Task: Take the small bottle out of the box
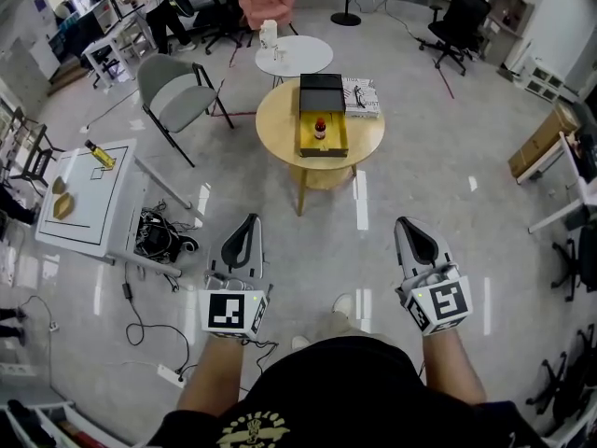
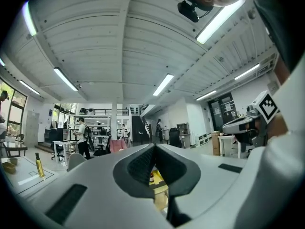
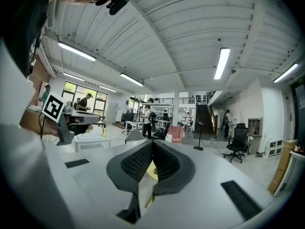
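The small bottle [image 1: 320,128], brown with a red cap, stands upright in an open box with a yellow inside [image 1: 323,142]. The box's black lid [image 1: 321,91] lies behind it on the round wooden table [image 1: 276,119]. Both grippers hang over the floor well short of the table. My left gripper [image 1: 250,219] is shut and holds nothing. My right gripper [image 1: 402,222] is shut and holds nothing too. In the left gripper view the jaws [image 2: 154,146] meet at their tips, and the bottle [image 2: 151,177] shows far off through the gap below. In the right gripper view the jaws [image 3: 152,142] are closed together.
A stack of magazines [image 1: 361,97] lies beside the box. Behind stands a small white round table [image 1: 300,59]. A grey chair [image 1: 175,92] is left of the wooden table. A white table [image 1: 89,199] with a yellow bottle [image 1: 100,154] and cables [image 1: 160,236] are at my left.
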`<state>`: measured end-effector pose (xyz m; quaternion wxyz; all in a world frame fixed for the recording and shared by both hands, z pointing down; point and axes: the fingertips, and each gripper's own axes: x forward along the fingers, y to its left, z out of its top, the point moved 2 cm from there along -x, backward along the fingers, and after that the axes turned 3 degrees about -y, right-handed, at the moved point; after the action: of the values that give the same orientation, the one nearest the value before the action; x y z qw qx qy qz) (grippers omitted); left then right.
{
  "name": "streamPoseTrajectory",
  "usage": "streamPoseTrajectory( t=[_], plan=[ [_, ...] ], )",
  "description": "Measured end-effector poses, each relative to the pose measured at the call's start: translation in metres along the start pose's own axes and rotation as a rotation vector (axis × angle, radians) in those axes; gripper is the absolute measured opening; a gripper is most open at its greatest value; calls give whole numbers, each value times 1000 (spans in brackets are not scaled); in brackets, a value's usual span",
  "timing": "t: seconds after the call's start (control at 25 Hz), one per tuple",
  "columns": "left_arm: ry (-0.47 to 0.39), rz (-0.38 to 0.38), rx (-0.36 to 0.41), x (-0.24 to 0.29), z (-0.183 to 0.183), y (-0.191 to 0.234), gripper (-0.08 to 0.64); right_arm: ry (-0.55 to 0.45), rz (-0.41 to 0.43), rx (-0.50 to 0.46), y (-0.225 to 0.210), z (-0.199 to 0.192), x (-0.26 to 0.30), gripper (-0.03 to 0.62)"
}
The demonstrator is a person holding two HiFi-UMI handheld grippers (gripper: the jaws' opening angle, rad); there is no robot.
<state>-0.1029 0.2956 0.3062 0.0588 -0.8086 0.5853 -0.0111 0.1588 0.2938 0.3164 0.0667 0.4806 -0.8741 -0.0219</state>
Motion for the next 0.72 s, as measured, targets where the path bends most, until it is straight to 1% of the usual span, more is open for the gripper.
streamPoseTrajectory(
  t=[0.16,0.36,0.44,0.6,0.72],
  plan=[
    [40,5,-3,19,-16,3,14,17,-3,5,-14,-8,11,15],
    [66,-25,-7,50,-30,-4,14,40,-17,16,-35,-18,20,15],
    [57,-36,-5,63,-27,-7,14,40,-29,20,-45,-19,23,15],
    [14,-48,0,87,-16,-14,14,30,-40,26,-66,-16,32,15],
    [13,-48,5,103,-14,-17,14,24,-36,31,-79,-16,39,15]
  ],
)
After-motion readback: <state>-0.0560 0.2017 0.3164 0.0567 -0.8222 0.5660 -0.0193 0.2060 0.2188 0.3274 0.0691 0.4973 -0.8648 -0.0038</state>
